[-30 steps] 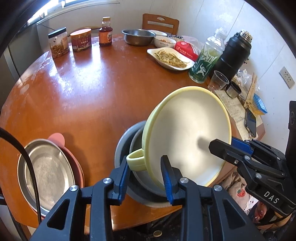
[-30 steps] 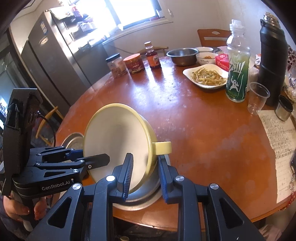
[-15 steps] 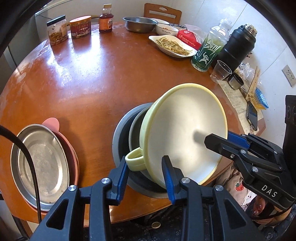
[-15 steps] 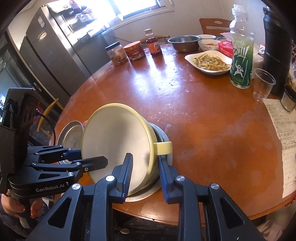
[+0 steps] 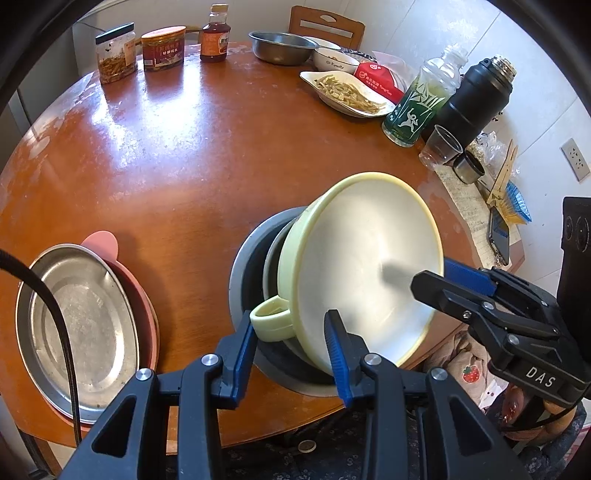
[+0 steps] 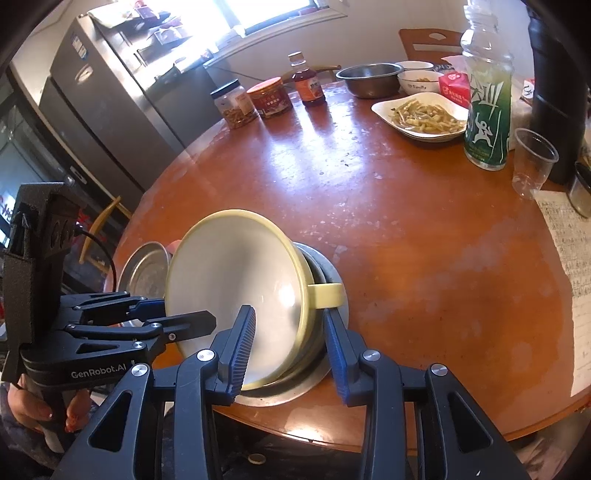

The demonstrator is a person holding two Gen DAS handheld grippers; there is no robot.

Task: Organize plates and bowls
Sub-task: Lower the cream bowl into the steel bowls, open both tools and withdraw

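Observation:
A pale yellow bowl (image 5: pixel 365 266) with side handles leans tilted inside a grey bowl (image 5: pixel 251 258) stack at the table's near edge. My left gripper (image 5: pixel 291 332) straddles the bowl's rim beside its handle (image 5: pixel 269 317), jaws slightly parted. My right gripper (image 6: pixel 290 328) straddles the opposite rim by the other handle (image 6: pixel 327 295), jaws also parted. The yellow bowl also shows in the right wrist view (image 6: pixel 236 295). A steel plate (image 5: pixel 81 328) lies on a pink plate (image 5: pixel 101 240) at the left.
On the round wooden table (image 5: pixel 207 140) at the far side stand jars (image 5: pixel 114 51), a sauce bottle (image 5: pixel 213 35), a steel bowl (image 5: pixel 280 46), a dish of food (image 5: pixel 347 92), a green bottle (image 5: pixel 421 103), a black flask (image 5: pixel 476 99) and a plastic cup (image 5: pixel 439 147).
Both grippers and the yellow bowl have come down toward the grey stack; the bowl now rests in it, and the jaws have parted a little from its rim.

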